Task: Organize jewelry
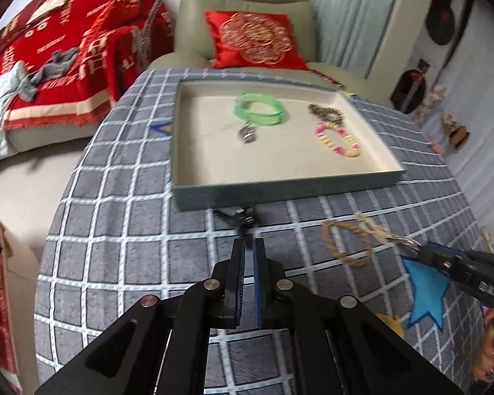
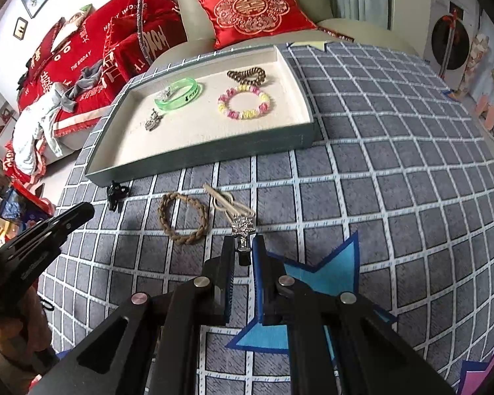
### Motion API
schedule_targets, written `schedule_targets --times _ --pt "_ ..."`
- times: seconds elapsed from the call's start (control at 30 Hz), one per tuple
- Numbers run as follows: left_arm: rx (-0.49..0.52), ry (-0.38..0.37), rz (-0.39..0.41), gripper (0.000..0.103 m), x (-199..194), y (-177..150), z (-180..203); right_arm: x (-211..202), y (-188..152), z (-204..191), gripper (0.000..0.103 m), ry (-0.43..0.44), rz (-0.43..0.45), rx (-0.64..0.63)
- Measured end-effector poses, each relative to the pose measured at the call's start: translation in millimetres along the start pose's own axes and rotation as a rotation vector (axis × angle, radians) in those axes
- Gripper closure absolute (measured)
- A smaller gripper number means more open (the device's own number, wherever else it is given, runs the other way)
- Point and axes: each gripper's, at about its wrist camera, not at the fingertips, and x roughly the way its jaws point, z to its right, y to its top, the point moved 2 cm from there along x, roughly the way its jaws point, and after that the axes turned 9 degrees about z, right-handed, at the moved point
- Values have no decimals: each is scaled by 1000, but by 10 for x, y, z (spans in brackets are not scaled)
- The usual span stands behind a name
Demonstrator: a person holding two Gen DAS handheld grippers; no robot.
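A teal tray (image 1: 280,191) (image 2: 197,154) with a cream lining lies on the checked tablecloth. In it are a green bangle (image 1: 260,110) (image 2: 179,97), a silver charm (image 1: 247,133) (image 2: 153,121), a brown bead bracelet (image 1: 326,112) (image 2: 247,75) and a pink-and-yellow bead bracelet (image 1: 337,140) (image 2: 243,103). Just before the tray's front wall, my left gripper (image 1: 248,245) is shut on the end of a black hair clip (image 1: 242,219) (image 2: 117,194). My right gripper (image 2: 243,243) is shut on a silver keyring charm (image 2: 243,230) (image 1: 400,240). A braided tan bracelet (image 1: 345,242) (image 2: 184,217) lies between them.
Blue star shapes (image 2: 326,266) (image 1: 426,291) mark the cloth by the right gripper. Behind the round table stand a grey armchair with a red cushion (image 1: 257,39) and a sofa under a red blanket (image 1: 66,56). A hand (image 1: 490,355) shows at lower right.
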Motion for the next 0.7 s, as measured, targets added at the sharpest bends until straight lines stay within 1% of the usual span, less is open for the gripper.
schedule_targets --times 0.1,0.13,0.17,0.23,0.3,0.4,0.53,0.57,0.6,0.63,0.67,0.7 --pt "-16 33 -20 83 44 -53 -67 55 -87 44 89 3 -47 -3" --pt "-24 37 -28 83 53 -68 -87 65 -107 56 80 -7 -51 -10" --pt "-37 36 -37 83 73 -83 -120 74 -119 69 58 -17 -53 -16" --pt "-57 28 -45 82 90 -104 -158 81 -140 86 33 -25 -48 -24" --pt "-74 21 -57 82 107 -118 -187 71 -139 76 33 -40 -35 -40" --pt "-86 18 -76 82 145 -125 -193 113 -135 31 33 -74 -39 -76" --pt "-108 21 -86 82 187 -136 -202 182 -149 -10 33 -69 -51 -80" --pt "-116 20 -80 69 182 -133 -205 194 -155 -18 33 -68 -53 -82" --pt "-117 15 -73 17 170 -129 -198 209 -157 -24 33 -67 -55 -81" --pt "-115 28 -73 0 163 -120 -189 216 -159 -29 33 -63 -57 -79" --pt "-97 64 -50 0 145 -113 -172 225 -167 -35 33 -59 -58 -77" --pt "-76 71 -45 0 144 -107 -150 235 -169 -43 33 -56 -60 -76"
